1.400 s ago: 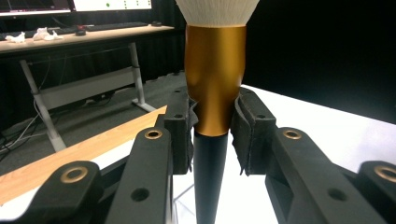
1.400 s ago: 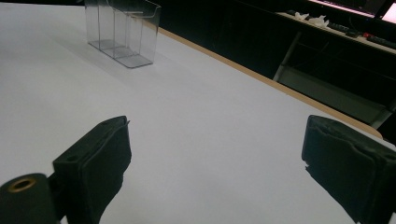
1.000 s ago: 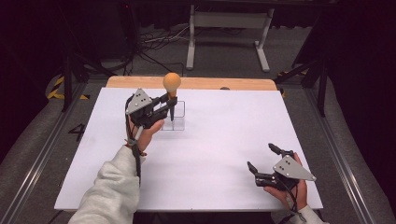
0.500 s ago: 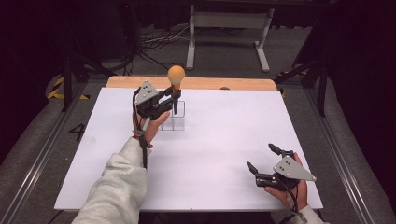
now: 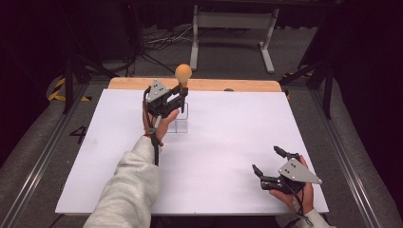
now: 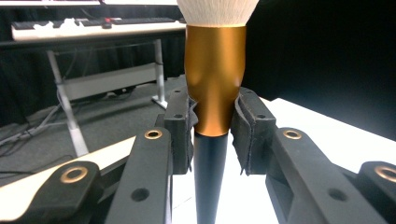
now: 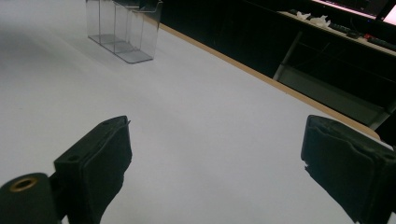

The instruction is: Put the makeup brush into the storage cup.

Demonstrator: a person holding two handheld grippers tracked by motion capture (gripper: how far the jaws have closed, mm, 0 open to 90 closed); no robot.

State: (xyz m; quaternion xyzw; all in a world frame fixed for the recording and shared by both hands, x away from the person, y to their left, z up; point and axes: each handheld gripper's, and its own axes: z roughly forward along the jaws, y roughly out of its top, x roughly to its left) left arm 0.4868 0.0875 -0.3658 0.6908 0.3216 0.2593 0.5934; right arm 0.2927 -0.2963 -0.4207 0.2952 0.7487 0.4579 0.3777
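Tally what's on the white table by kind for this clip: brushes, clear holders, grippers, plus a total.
Makeup brush: 1, upright, clamped in the left gripper
Clear compartment holder: 1, standing on the table
Grippers: 2, counting the right gripper, open and holding nothing
Total: 4

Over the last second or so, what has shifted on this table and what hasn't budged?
The left gripper, shut on the makeup brush, has carried it upright toward the right and the table's far edge, so the brush now stands over the clear organizer. Nothing was picked up or let go. The right gripper stayed open near the front right corner, and the organizer kept its place on the white table.
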